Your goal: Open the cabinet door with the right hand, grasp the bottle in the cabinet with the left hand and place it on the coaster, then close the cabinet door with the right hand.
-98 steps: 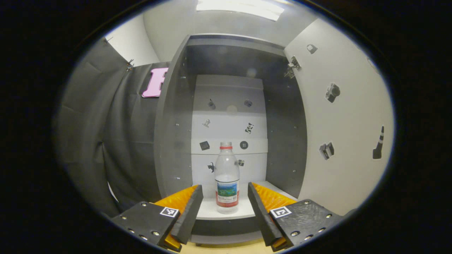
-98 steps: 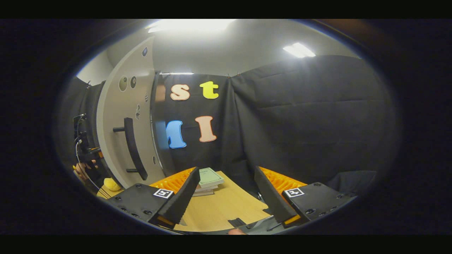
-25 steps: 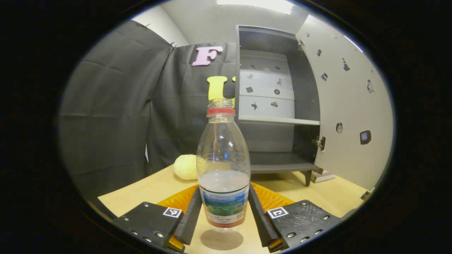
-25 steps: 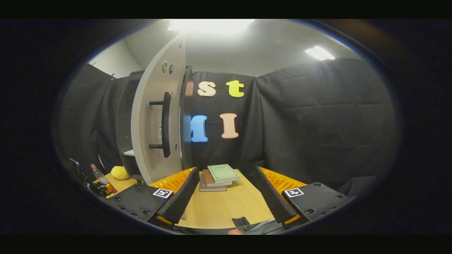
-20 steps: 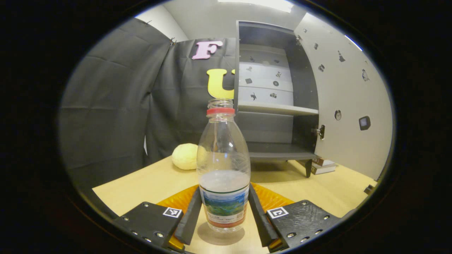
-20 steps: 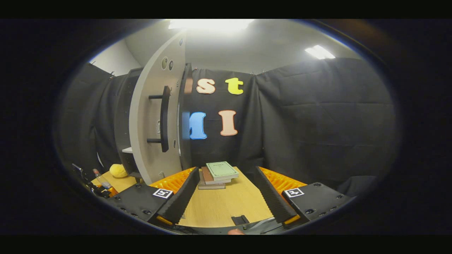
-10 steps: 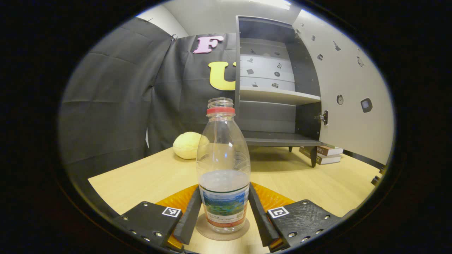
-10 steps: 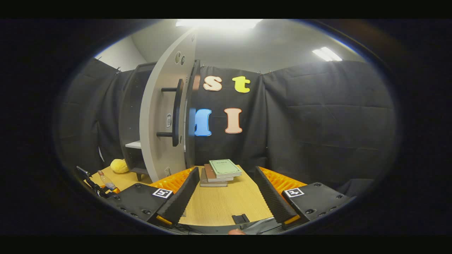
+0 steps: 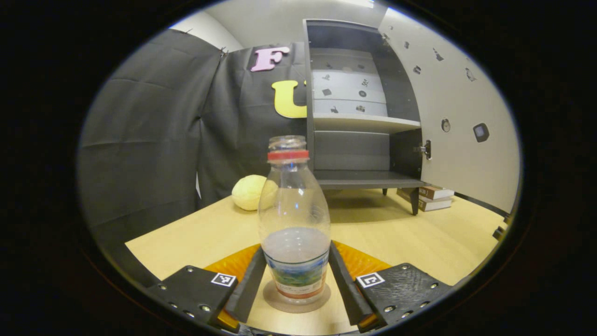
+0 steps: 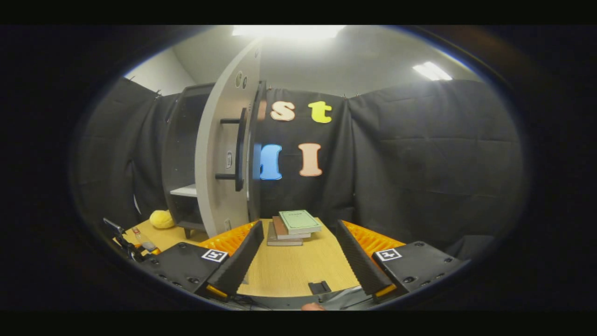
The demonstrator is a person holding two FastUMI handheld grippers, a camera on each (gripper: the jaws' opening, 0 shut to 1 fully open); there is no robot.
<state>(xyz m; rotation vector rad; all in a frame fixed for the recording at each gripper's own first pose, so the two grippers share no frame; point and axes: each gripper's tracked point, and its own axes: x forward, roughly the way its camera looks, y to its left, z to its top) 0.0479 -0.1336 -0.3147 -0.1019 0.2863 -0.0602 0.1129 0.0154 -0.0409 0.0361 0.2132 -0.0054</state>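
Clear plastic, capless, with a red neck ring and a printed label: the bottle [image 9: 295, 224] stands between the left gripper [image 9: 293, 284] fingers, which press its label from both sides. Half a second ago it hung just above the coaster [image 9: 296, 298]; now its base sits on that disc, so only letting go remains. Farther ahead stands the cabinet [image 9: 359, 112], its door [image 9: 461, 112] swung out. The right gripper [image 10: 296, 261] waits wide apart, holding nothing, the door handle [image 10: 239, 149] ahead to its left.
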